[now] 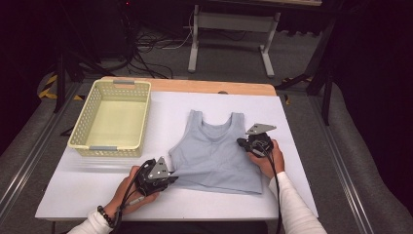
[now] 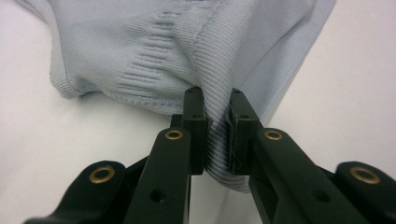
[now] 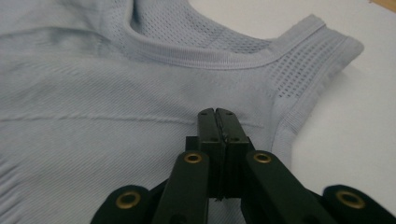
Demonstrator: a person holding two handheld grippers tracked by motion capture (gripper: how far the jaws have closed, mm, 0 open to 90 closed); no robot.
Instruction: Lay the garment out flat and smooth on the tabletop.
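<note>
Both grippers are black: the left gripper (image 1: 168,179) and right gripper (image 1: 242,142) carry grey three-cornered plates, brass-ringed screws (seen in gripper views) and black cables; sleeves (image 1: 297,207) white, a beaded bracelet (image 1: 105,216) beside the left sleeve.

No readable text, labels, brands, numbers or signs anywhere, none on the grey top (image 1: 217,153), none on the basket (image 1: 113,118), none on the tabletop (image 1: 292,195)

Dim room, grey floor (image 1: 302,58), white-legged table frame (image 1: 234,29) behind
</note>
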